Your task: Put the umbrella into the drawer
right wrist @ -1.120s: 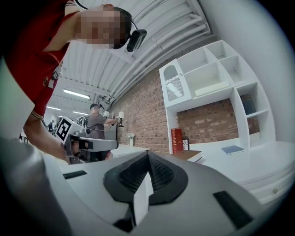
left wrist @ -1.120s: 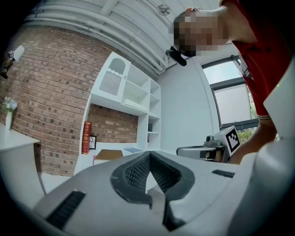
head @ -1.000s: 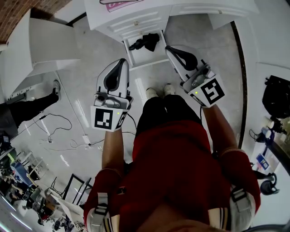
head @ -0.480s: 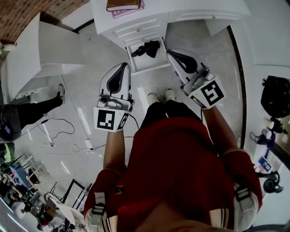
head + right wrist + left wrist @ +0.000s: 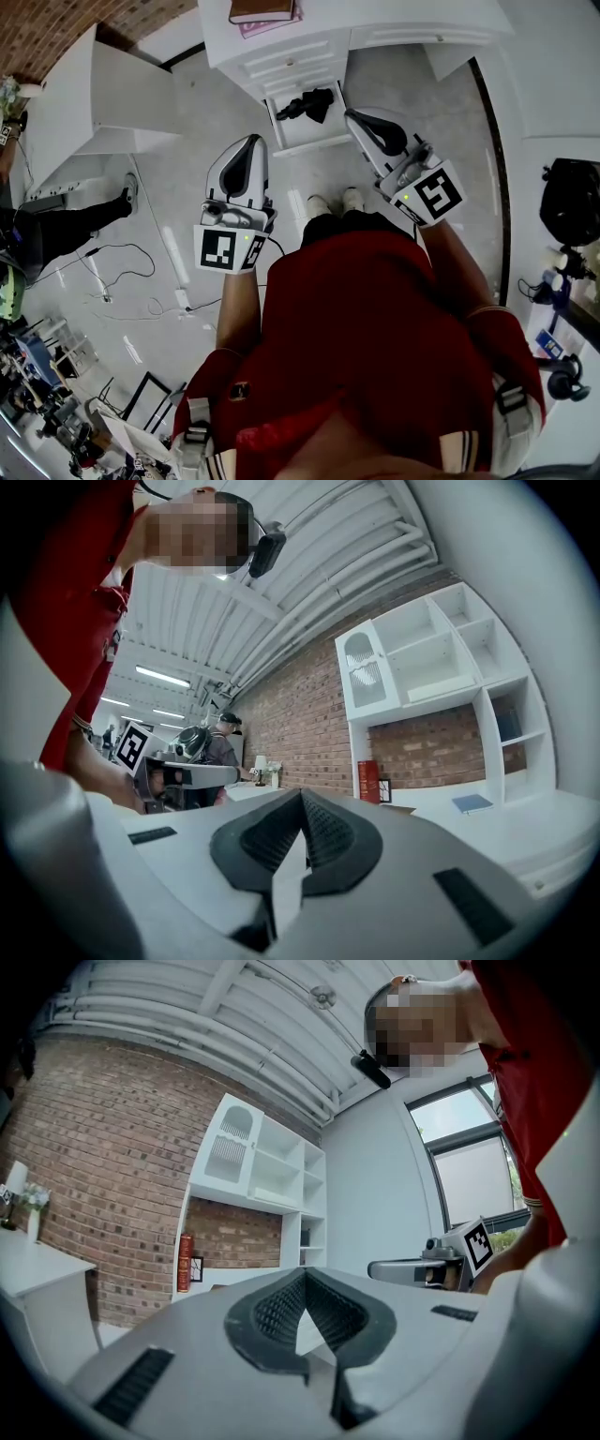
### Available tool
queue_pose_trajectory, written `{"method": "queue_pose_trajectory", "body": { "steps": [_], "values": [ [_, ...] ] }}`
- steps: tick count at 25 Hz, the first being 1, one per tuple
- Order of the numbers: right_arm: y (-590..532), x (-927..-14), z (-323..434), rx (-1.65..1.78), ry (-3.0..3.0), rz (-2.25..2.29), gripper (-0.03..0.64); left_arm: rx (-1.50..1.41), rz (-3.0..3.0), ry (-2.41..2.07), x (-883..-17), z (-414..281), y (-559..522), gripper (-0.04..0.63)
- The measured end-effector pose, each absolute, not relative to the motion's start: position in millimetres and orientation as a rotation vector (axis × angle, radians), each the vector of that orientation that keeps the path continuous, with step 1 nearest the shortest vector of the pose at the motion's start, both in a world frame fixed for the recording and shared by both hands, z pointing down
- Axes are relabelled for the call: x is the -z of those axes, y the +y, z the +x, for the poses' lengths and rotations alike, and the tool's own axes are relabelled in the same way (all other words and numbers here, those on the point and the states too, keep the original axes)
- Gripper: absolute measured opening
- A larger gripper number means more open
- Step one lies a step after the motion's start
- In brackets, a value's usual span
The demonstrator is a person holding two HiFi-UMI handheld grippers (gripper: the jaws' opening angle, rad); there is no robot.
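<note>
Evidently the folded black umbrella (image 5: 305, 101) in the open drawer (image 5: 292, 131) is light, soft-skinned and stiff-cored, so best gripped mid-body; left tool (image 5: 250, 142) and right tool (image 5: 362, 115) are clenched empty.

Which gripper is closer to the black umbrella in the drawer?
Right, it looks like. The right gripper is just right of the open drawer, beside the umbrella. The left gripper is lower left of the drawer, further from it. Neither touches it.
</note>
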State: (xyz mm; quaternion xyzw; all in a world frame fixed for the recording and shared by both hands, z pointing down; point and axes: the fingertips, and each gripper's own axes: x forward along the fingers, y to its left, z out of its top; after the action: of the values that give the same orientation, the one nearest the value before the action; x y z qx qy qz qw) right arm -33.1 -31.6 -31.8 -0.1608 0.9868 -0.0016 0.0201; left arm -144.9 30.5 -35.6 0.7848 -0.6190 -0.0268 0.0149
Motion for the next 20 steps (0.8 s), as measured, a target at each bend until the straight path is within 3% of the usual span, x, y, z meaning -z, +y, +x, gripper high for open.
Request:
{"method": "queue_pose_trajectory", "body": {
  "steps": [20],
  "values": [
    [-10.7,40.6,-27.6,-0.035,3.062,-0.516,-0.005,0.082,2.441,-1.931,37.4,-146.6,54.3,0.006]
  ]
}}
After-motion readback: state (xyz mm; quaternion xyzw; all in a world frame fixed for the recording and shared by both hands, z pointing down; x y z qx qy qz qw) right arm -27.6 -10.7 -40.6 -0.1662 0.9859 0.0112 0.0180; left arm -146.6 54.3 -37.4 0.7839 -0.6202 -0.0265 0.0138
